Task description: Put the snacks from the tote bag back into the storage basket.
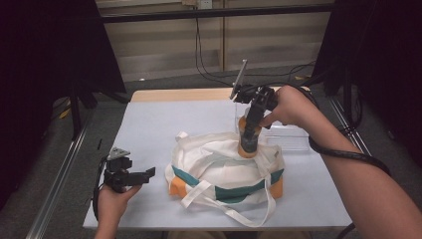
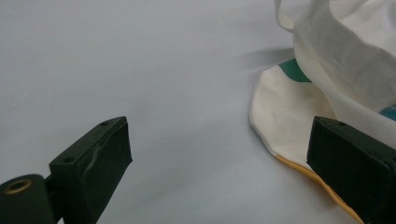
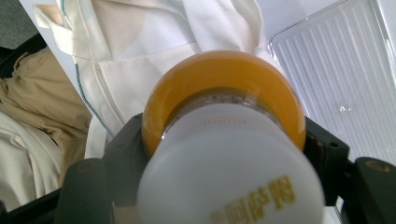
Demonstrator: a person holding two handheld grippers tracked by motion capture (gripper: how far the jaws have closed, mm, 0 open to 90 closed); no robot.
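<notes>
Clear ribbed plastic tray (image 1: 293, 135): on the table, just right of the right gripper (image 1: 250, 127) and lower. White table sheet (image 1: 149, 124): bare beneath and ahead of the left gripper (image 1: 148, 174). Black cables (image 1: 201, 59): on the wall, well beyond both.

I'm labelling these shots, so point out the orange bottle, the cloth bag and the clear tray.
orange bottle (image 1: 248, 142), high view, lower body.
cloth bag (image 1: 219, 164), high view, white upper fabric.
clear tray (image 3: 336, 70), right gripper view, ribbed floor.
</notes>
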